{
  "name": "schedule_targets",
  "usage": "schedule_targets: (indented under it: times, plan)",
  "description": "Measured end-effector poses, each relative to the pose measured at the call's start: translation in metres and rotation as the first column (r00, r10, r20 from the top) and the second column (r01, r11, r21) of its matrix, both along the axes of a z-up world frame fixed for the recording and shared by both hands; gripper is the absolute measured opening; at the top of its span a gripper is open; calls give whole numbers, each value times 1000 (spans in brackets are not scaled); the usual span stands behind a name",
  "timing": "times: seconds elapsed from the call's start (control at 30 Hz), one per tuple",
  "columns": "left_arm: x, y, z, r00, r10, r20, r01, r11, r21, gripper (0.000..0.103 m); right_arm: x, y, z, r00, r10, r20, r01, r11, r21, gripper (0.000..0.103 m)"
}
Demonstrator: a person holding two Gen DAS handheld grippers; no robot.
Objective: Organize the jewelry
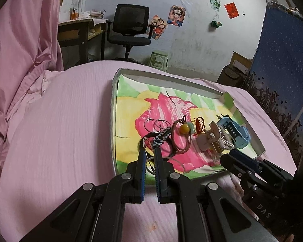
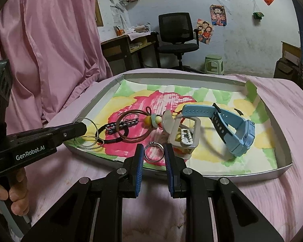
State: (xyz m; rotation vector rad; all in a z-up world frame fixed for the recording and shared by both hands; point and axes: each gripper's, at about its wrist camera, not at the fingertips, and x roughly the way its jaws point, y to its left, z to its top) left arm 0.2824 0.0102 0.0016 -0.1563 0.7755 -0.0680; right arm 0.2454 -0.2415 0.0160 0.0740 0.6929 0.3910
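Silver ring (image 2: 154, 151) sits framed between the right gripper (image 2: 154, 155) fingers, spread wide, lined up to pinch it inside the cardboard tray (image 2: 283, 164) on the bed. Left gripper (image 1: 149, 154) fingers clench thin wire hoops (image 2: 86, 133), steadying the pile.

Both grippers are matte black, each with angular linkage arms pinned by round silver screws and jaws lined with ribbed blue pads (image 2: 139, 168). The left gripper (image 2: 81, 129) carries white "GenRobot.AI" lettering along its body. A bare-skinned hand (image 2: 14, 197) wraps its grey-edged handle.
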Motion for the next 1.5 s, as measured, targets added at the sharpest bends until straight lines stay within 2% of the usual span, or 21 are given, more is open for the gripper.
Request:
schedule_targets:
  times: [0.1,0.13,0.17,0.27,0.33,0.57,0.7,0.73,0.77,0.93,1.17,1.5]
  plan:
    - [-3,1,0,1000,2,-1,-2,1000,-7,9,-2,-3,1,1000,-8,3,8,1000,8,28]
    - [-4,1,1,1000,3,1,-3,1000,-10,11,-4,-4,1,1000,-12,8,11,1000,13,34]
    - [-5,3,1,1000,3,4,-3,1000,-17,13,-6,-6,3,1000,-13,13,13,1000,16,37]
    - [-16,5,5,999,13,36,-12,999,-36,30,-12,-11,6,999,-26,31,25,999,24,37]
    - [-24,8,9,998,28,64,-25,999,-48,45,-20,-14,10,998,-35,54,34,999,28,37]
    - [-55,14,22,988,62,142,-56,997,-47,59,-48,-31,25,989,-81,127,74,996,58,52]
    - [-83,15,30,974,84,209,-77,996,-37,78,-68,-39,37,979,-101,176,89,993,73,59]
    - [-89,15,31,971,89,221,-82,996,-38,82,-73,-42,40,976,-106,188,92,992,81,64]
    - [-97,15,33,967,95,238,-88,995,-40,84,-79,-45,42,974,-110,198,94,992,88,69]
    - [-136,11,39,945,105,309,-102,994,-25,97,-110,-53,53,962,-122,246,101,990,98,78]
    - [-175,5,37,930,97,354,-104,995,0,102,-150,-61,60,945,-136,298,110,989,100,93]
    - [-210,5,25,921,105,374,-128,991,37,102,-194,-66,53,924,-169,344,157,986,61,96]
